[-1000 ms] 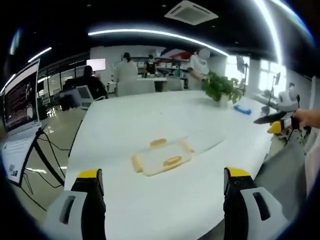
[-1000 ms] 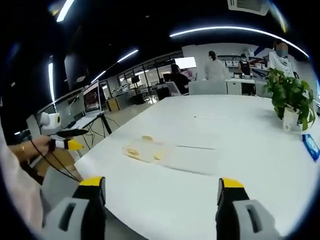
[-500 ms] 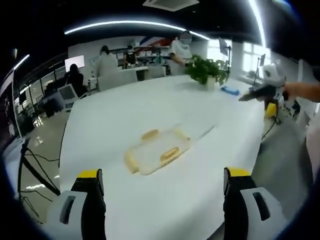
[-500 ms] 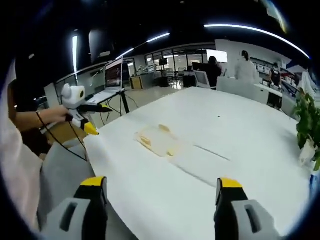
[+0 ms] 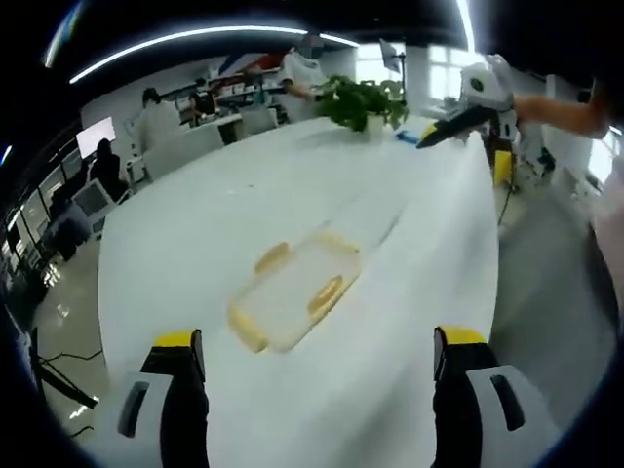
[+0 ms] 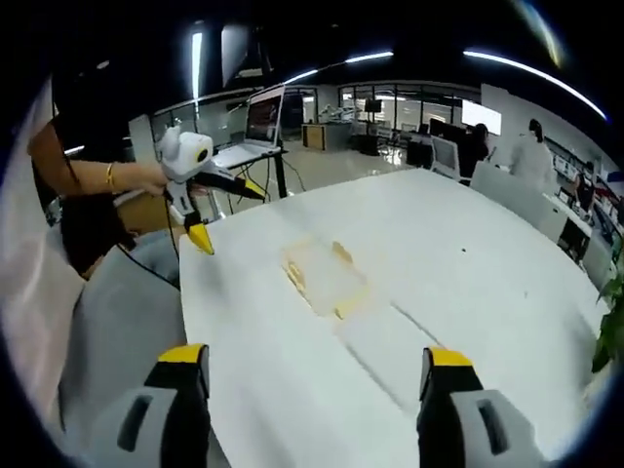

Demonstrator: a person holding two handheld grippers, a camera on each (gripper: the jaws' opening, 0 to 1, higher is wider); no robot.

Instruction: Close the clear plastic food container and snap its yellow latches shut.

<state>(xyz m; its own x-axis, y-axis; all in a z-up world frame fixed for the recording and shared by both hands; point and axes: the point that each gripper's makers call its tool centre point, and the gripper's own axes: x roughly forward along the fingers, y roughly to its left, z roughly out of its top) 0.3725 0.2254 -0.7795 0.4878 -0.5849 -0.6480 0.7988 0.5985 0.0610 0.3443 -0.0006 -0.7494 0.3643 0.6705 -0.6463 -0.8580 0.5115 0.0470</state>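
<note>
Container on white table

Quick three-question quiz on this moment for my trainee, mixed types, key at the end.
1. True or false: the left gripper is touching the container.
2. In the left gripper view, what stands at the table's far end? A) a plant B) a kettle C) a stack of plates
3. Fill in: the right gripper's jaws are ____.

Key
1. False: both grippers hover off the table edge, clear of the container.
2. A. A blue object lies beside it.
3. Open, wide apart with nothing between them.
</note>
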